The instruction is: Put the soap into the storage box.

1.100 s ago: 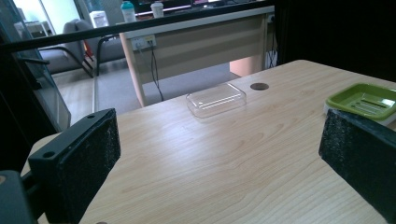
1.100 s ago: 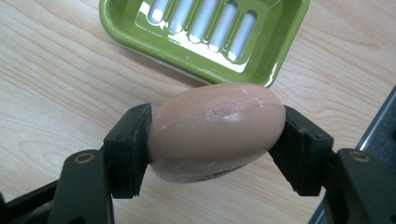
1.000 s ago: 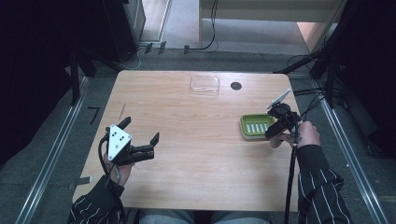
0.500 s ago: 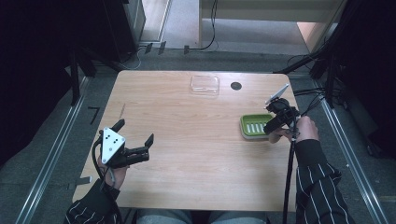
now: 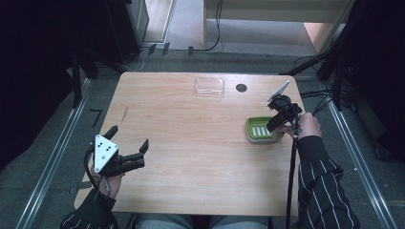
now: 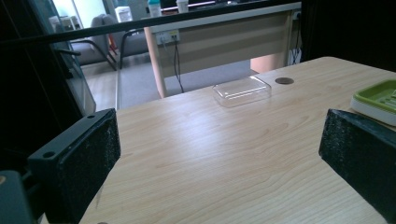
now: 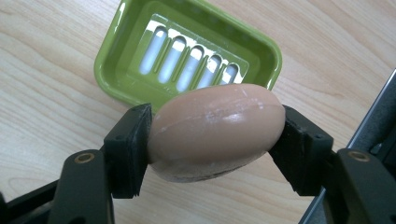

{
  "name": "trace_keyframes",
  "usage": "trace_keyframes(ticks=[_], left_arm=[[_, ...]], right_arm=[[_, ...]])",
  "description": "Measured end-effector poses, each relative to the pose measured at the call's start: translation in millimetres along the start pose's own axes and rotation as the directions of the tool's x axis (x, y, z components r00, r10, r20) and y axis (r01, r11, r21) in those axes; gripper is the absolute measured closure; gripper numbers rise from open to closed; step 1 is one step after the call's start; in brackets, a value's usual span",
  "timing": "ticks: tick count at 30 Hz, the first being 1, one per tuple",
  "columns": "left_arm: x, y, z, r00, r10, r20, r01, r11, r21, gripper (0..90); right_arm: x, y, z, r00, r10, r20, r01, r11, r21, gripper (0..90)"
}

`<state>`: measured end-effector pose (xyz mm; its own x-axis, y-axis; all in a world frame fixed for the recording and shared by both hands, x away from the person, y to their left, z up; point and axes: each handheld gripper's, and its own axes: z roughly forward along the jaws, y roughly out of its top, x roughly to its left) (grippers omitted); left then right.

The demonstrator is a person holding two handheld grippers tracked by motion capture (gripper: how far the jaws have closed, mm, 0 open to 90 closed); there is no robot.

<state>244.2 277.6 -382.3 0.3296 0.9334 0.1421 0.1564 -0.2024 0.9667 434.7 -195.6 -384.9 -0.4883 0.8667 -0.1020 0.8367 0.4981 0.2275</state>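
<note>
A green soap dish (image 5: 260,129) with a slotted white insert lies near the table's right edge; it also shows as the green dish (image 7: 187,56) and, at the right margin, the dish (image 6: 379,97). My right gripper (image 5: 279,119) hovers at the dish's right side, shut on a tan oval soap bar (image 7: 217,130) held just above the dish's near rim. My left gripper (image 5: 128,153) stands open over the table's front left, its black pads (image 6: 91,163) wide apart with nothing between them.
A clear plastic lid (image 5: 209,86) lies at the far middle of the wooden table (image 5: 191,152), next to a dark round cable hole (image 5: 241,88). The lid (image 6: 242,91) appears again ahead of the left jaws. A desk and chairs stand beyond the table.
My left gripper has drawn back toward the front left corner. My right gripper has shifted slightly with the soap beside the dish.
</note>
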Motion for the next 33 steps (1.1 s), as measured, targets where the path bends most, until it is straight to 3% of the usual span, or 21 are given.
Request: trace_keyframes(ticks=[13,33], left_arm=[[4.8,-2.4,-7.6,0.9996,-0.008,-0.027,0.008,1.0000,0.002,0.0],[6.1,-3.0,-10.3,0.9995,-0.003,-0.033,0.003,1.0000,0.006,0.0]], right_arm=[[-3.3,11.3,11.7,0.9991,-0.022,0.036,0.022,1.000,-0.001,35.4],[-4.3,18.0,22.5,0.9962,-0.042,0.076,0.041,0.999,0.007,35.4]])
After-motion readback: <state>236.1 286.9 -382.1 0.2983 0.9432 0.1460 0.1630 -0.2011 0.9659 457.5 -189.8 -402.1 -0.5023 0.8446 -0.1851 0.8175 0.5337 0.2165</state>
